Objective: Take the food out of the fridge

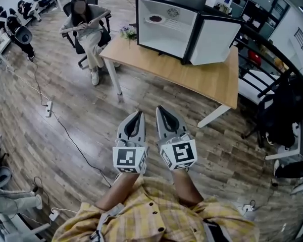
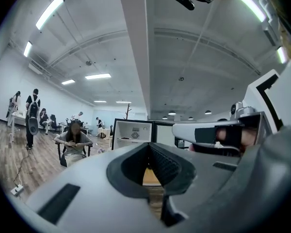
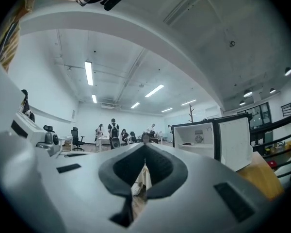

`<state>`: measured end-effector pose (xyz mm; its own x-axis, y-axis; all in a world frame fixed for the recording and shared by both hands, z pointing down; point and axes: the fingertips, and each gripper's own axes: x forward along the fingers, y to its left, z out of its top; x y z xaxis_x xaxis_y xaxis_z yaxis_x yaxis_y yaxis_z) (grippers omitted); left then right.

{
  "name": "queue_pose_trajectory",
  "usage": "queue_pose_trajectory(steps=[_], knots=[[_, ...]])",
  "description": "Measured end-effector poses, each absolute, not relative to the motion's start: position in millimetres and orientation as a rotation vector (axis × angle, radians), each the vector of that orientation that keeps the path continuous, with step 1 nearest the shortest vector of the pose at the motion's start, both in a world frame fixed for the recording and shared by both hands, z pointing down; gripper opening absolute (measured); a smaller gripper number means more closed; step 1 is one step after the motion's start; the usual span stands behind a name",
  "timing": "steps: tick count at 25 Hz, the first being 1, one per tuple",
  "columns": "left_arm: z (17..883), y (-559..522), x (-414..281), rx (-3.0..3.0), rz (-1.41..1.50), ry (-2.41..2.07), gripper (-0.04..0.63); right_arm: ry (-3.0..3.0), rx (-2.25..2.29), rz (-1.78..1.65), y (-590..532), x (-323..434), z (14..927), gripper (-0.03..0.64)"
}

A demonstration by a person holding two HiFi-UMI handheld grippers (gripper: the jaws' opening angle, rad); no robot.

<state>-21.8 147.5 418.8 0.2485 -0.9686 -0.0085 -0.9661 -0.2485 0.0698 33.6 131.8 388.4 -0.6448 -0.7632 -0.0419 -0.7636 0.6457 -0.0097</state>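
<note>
Both grippers are shut with nothing between the jaws. The left gripper [image 1: 138, 116] and the right gripper [image 1: 160, 110] are held side by side and point level toward the table [image 1: 202, 79].

Wooden floor lies just ahead of them. A cable [image 1: 70, 135] trails away to the left of the left gripper, off the straight line forward.

Beyond the floor, the table carries the fridge [image 1: 164, 39], whose door [image 1: 215, 39] hangs open ahead and to the right of the right gripper.

The food sits on a small plate [image 1: 155, 18] on the upper shelf, left of centre and well apart from both grippers. What kind of food it is is too small to tell. The plate is probably light, stiff and smooth-rimmed, and breakable if dropped. The near rim looks like the best place to grip, with the plate kept flat.

The table's front edge, the open door and the low space above the shelf will likely limit the reach.

Flowers [image 1: 127, 32] stand just beside the fridge's left wall. A seated person [image 1: 86, 24] is farther left.
</note>
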Motion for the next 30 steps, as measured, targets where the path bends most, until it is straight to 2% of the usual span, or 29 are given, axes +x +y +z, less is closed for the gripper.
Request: queue_pose_trajectory(steps=[19,30], knots=[[402,-9,-107,2.500,-0.055,-1.827,0.008,2.766,-1.445,0.025,-25,-44,376,0.009],[419,-42,-100,2.493,-0.113,-1.714,0.008,2.769,-1.566,0.042,-46,-36,387,0.009]])
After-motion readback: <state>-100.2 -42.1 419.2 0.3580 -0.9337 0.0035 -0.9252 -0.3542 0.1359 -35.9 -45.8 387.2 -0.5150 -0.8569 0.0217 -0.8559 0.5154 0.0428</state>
